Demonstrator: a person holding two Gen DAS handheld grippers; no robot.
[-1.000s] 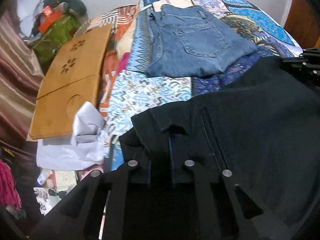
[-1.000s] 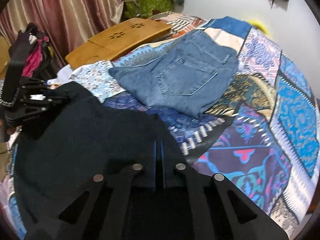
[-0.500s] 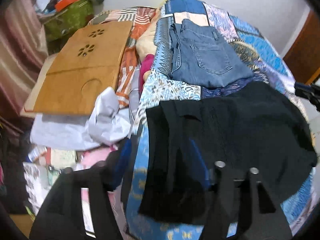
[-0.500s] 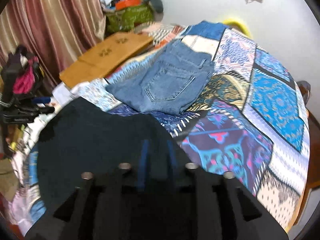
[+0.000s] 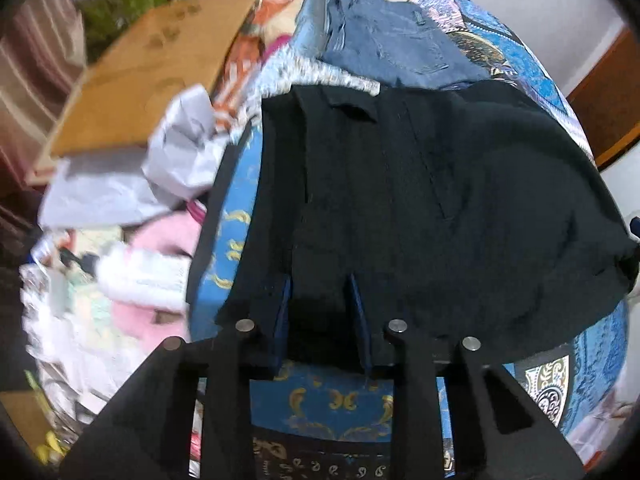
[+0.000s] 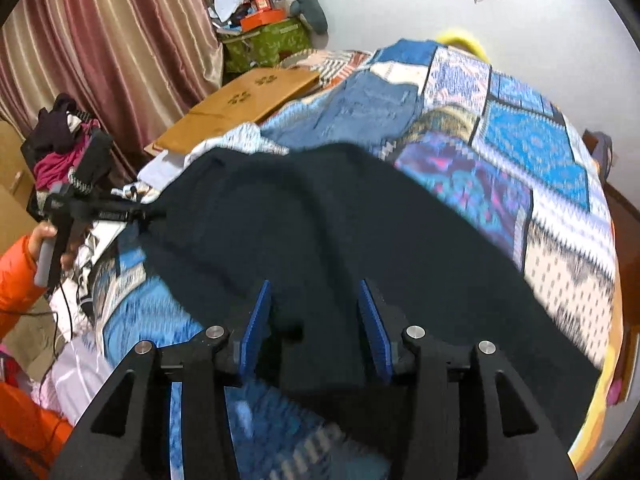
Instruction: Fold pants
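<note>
Right tool (image 6: 316, 320) spread wide over the black pants (image 6: 360, 232) on the quilted bed (image 6: 540, 152). Jeans (image 6: 368, 108) lie beyond. At left, the left tool (image 6: 100, 212) meets the pants' edge.

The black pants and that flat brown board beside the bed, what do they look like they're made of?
The black pants look like soft matte woven cloth, maybe cotton twill: they drape, crease and show no shine. The brown board looks like wood or bamboo with a smooth, light-tan finish: it lies rigid and flat and has flower-shaped cut-outs. Blur hides any grain, so laminate is possible.
</note>
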